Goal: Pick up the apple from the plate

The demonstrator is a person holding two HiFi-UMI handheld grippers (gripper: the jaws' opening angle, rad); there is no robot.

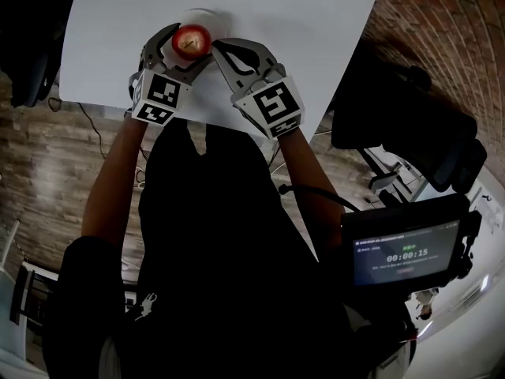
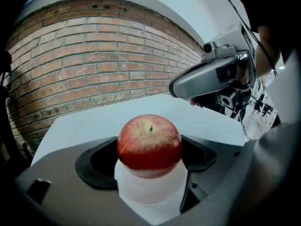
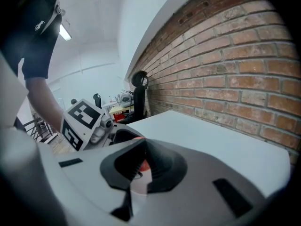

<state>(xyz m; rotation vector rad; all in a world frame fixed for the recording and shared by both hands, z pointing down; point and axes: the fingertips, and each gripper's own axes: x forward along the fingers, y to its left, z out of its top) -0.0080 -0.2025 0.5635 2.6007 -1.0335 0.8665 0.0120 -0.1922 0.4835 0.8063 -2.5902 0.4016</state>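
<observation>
A flat white table [image 1: 316, 22] is stretching across the top of the head view, its far edge running close along a red brick wall [image 1: 442, 30]. Grey-brown wood-plank flooring [image 1: 55, 156] is showing beneath the table's near edge, with a thin dark cable [image 1: 95, 129] trailing over it. To the lower right, a black-framed screen [image 1: 406, 251] is glowing and displaying a timer reading 00:00:15. A bulky black object [image 1: 402, 125] is sitting just above it.

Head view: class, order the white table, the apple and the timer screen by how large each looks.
1. white table
2. timer screen, probably nearer the camera, so it looks bigger than it is
3. apple
</observation>
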